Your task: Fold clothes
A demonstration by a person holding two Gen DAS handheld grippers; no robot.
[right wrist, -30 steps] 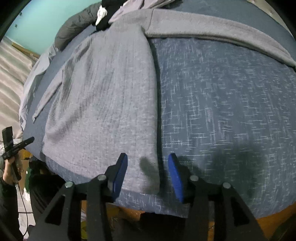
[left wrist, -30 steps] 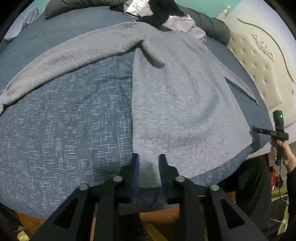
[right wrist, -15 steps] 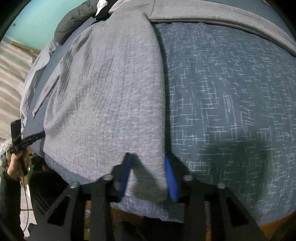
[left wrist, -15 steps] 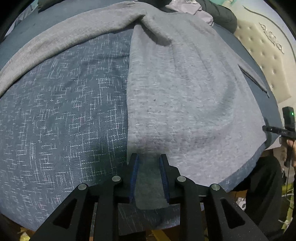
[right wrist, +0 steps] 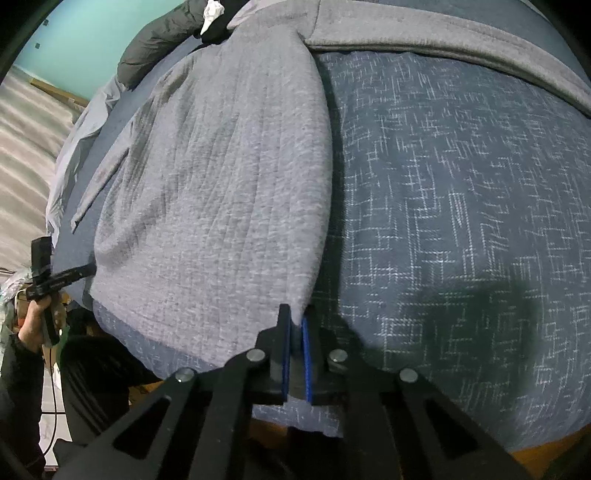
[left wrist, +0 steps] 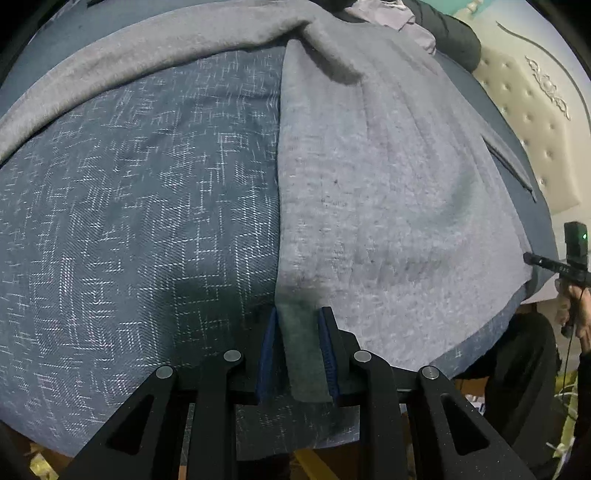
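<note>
A grey long-sleeved top lies spread flat on a blue patterned bedspread, one sleeve stretched out to the side. My left gripper straddles the hem corner of the top, jaws a little apart with the fabric between them. In the right wrist view the same top shows, and my right gripper is shut on its other hem corner, which is lifted slightly off the bedspread. The opposite sleeve runs along the top.
A pile of dark and pale clothes lies at the far end of the bed. A cream tufted headboard stands to the right. The bed's near edge is just under both grippers. The other gripper and hand show at the side.
Both grippers moved forward onto the hem corners. The right gripper went from wide open to shut on the fabric. The left jaws now hold the corner between them.
</note>
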